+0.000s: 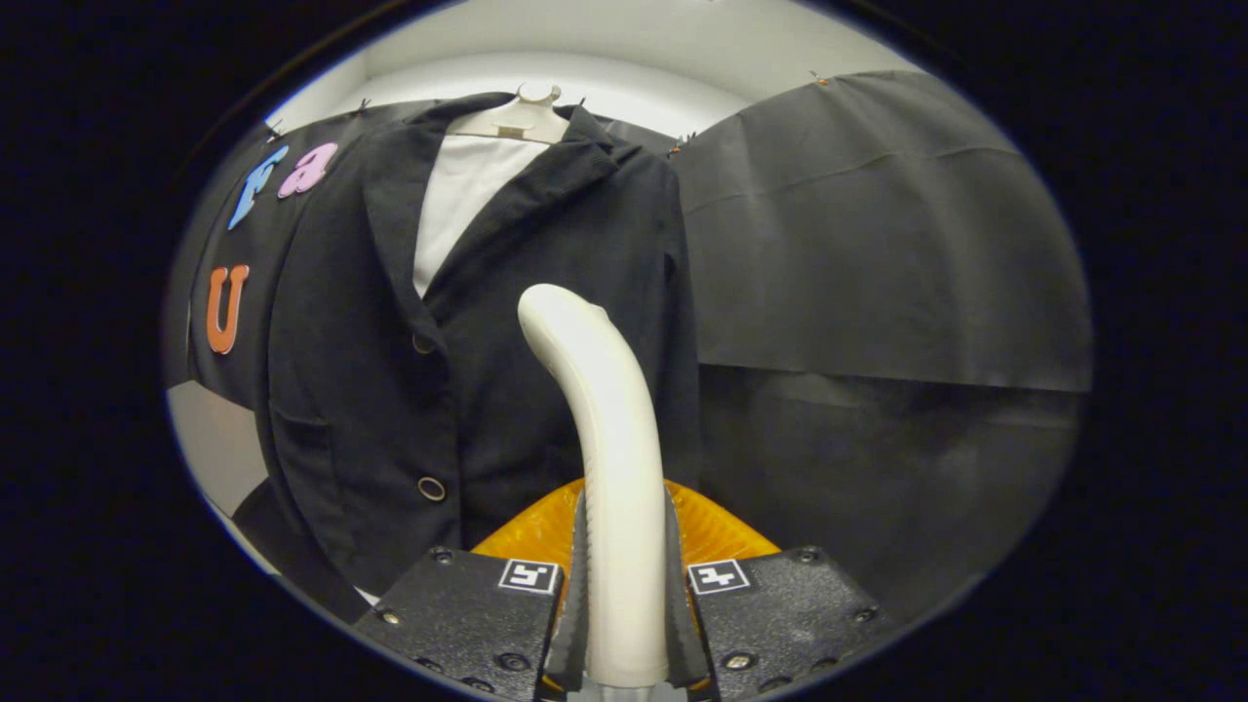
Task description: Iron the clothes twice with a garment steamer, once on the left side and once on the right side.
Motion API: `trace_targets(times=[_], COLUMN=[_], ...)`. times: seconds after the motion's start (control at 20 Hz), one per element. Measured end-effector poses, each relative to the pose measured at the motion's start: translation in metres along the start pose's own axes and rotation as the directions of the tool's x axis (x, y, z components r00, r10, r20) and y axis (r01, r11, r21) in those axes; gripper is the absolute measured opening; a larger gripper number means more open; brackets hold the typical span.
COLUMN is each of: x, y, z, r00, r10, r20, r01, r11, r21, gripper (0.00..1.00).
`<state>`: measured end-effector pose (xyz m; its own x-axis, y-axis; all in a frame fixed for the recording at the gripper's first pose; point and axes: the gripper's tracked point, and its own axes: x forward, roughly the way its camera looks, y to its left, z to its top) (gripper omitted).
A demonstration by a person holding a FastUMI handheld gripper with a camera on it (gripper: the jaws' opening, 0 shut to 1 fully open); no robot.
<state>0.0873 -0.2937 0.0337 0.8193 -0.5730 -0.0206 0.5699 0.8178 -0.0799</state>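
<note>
Fingers [583, 585] of the tool [624, 624] press from both sides on the pale curved handle of the garment steamer [604, 429], so the tool is clenched on it; the handle stands upright between the fingers and bends at its top toward the clothes; just beyond the fingers, around the foot of the handle, an orange ribbed part [531, 531] shows on either side, and what it belongs to cannot be told; two square printed markers [528, 575] sit on the tool's body, one on each side of the handle; ahead of the steamer hangs a dark jacket [507, 322] on a light hanger [522, 115], front toward the camera, lapels open over a white shirt [458, 200]; two round buttons [431, 487] show on the jacket's front, one above the other, with a pocket flap beside the lower one; the top of the steamer handle overlaps the jacket's front panel near its middle, though whether it touches the cloth cannot be told; behind and beside the jacket hangs the black cloth wall [877, 244], pinned along its upper edge, with a lower sheet beneath it; above the cloth a pale wall [663, 58] shows
</note>
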Motion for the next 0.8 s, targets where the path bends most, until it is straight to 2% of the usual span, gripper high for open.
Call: trace_targets(times=[0.4, 0.8], x=[-0.013, -0.023], y=[-0.001, 0.005], z=[-0.047, -0.074], r00=[0.998, 0.996], r10=[-0.007, 0.0], r20=[-0.058, -0.084], r01=[0.006, -0.004], r11=[1.0, 0.999], r21=[-0.01, -0.049], gripper=[0.35, 0.35])
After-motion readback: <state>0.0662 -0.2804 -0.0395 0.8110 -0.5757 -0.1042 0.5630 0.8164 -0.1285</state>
